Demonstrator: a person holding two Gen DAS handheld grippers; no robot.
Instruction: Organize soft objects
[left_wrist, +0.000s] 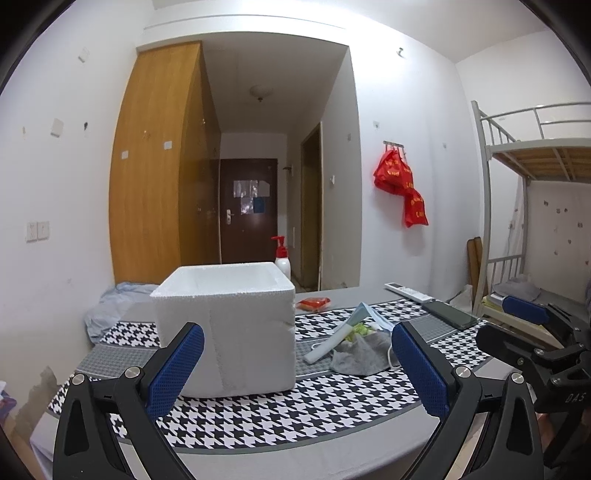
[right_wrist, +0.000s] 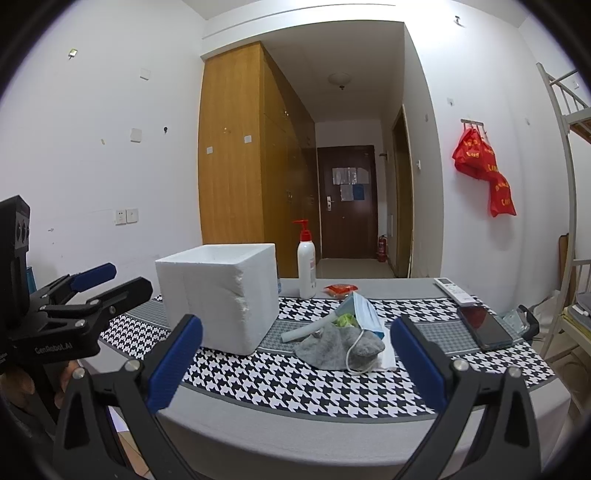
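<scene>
**A:** How do the two grippers stand?

**B:** The left gripper (left_wrist: 297, 363) hangs above the near edge of the table (right_wrist: 295, 424), its blue-padded fingers (left_wrist: 176, 369) spread wide with nothing between them. The right gripper (right_wrist: 295, 363) is spread just as wide and also empty, touching nothing.

**A:** And the soft things?

**B:** They lie in a small heap on the houndstooth runner (right_wrist: 295, 384), just right of the white foam box (right_wrist: 221, 295): a grey cloth (right_wrist: 332, 349), a pale blue face mask (right_wrist: 364, 314) propped over it, something green beneath the mask, and a white tube-like piece (right_wrist: 303, 330) jutting toward the box. The box stands upright, its top open.

**A:** What else is on the table?

**B:** A pump bottle (right_wrist: 306, 266) with a red top stands behind the box, a red packet (right_wrist: 341, 289) beside it. A white remote (right_wrist: 454, 291) and a dark phone (right_wrist: 484, 328) lie at the right end.

**A:** The room?

**B:** White walls, a wooden wardrobe (right_wrist: 236, 147), a hallway to a dark door (right_wrist: 349, 201), red bags (right_wrist: 484, 170) hung on a wall hook, a metal bunk bed (left_wrist: 535, 147) at far right.
</scene>
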